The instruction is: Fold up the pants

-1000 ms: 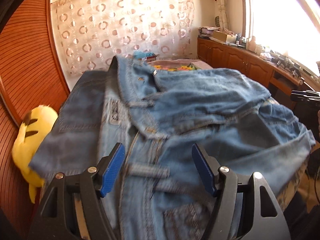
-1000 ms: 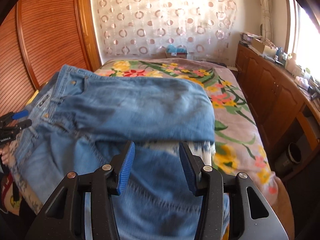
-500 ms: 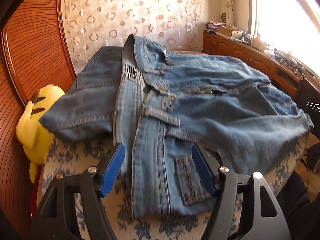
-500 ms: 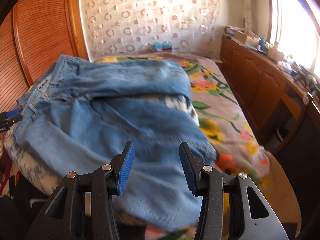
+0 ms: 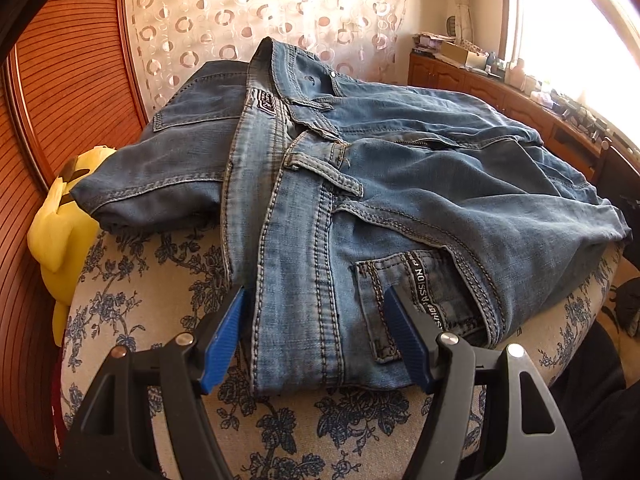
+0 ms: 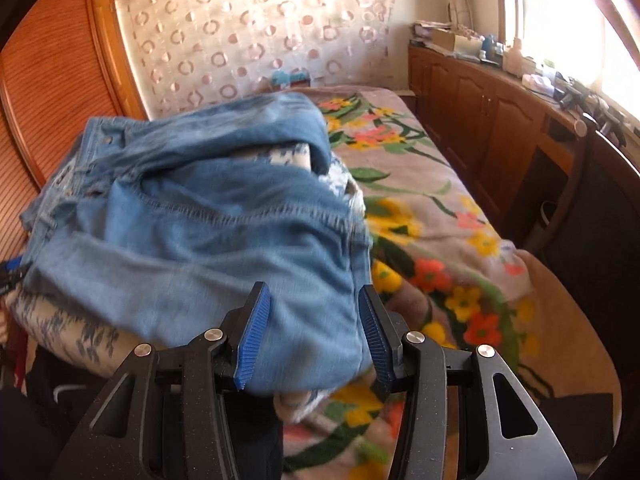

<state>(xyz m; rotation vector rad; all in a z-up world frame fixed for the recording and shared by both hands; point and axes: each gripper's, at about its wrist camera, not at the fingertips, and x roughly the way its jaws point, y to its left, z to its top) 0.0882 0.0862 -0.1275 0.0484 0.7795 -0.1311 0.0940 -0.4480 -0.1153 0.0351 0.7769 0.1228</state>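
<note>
Between the parted jaws of each hand-held gripper (image 5: 314, 334) (image 6: 314, 334), unclamped folded jeans (image 5: 360, 184) on the cushion (image 5: 160, 280).

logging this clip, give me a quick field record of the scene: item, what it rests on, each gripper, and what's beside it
item: jeans, blue denim, bunched and partly folded
support: cushion with blue flower print, on a bed with a floral blanket
left gripper: open, jaws either side of the waistband end, pads not pressing
right gripper: open, jaws either side of a hanging edge of the jeans
beside: yellow plush toy at the cushion's left, wooden cabinets along the window side
</note>
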